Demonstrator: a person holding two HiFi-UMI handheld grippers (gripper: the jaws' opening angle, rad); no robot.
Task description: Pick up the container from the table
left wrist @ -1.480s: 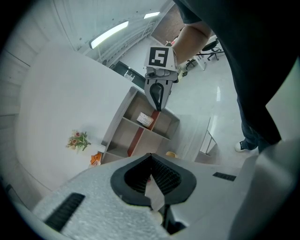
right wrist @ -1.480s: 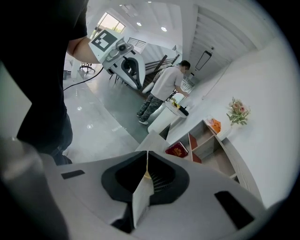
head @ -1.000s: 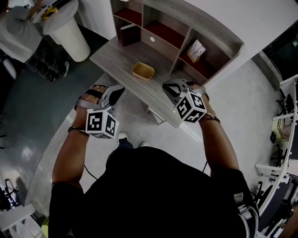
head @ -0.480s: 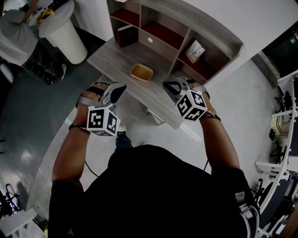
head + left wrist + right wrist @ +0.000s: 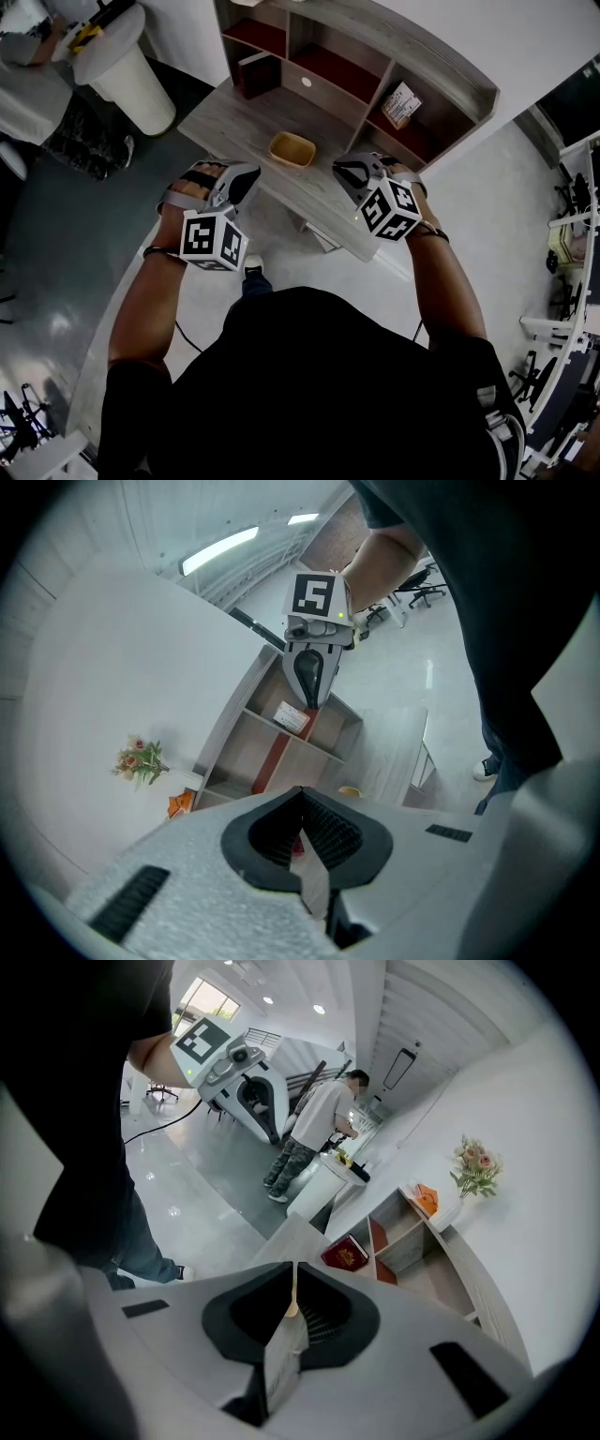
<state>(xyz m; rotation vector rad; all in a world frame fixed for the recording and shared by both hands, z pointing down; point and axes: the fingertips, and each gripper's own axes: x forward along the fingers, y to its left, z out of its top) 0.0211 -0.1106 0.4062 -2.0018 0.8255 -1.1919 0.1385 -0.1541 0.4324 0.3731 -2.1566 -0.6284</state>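
A small tan container (image 5: 292,149) sits open side up on the grey wooden desk (image 5: 230,117), in front of its shelf unit. My left gripper (image 5: 246,174) hovers at the desk's front edge, left of the container and apart from it, jaws shut and empty. To the container's right, my right gripper (image 5: 344,172) is held over the desk edge, also shut with nothing held. In the left gripper view the container (image 5: 349,790) shows small beyond the shut left gripper (image 5: 302,806). In the right gripper view only a tan sliver shows past the shut right gripper (image 5: 293,1277).
The shelf unit (image 5: 375,56) rises behind the container, with a dark red book (image 5: 253,70) in a left compartment and a small printed box (image 5: 400,101) at the right. A white round table (image 5: 127,66) and a person stand at far left. Flowers (image 5: 139,758) top the shelf.
Both grippers have edged slightly forward toward the desk, the left a little to the right. The container has not moved.
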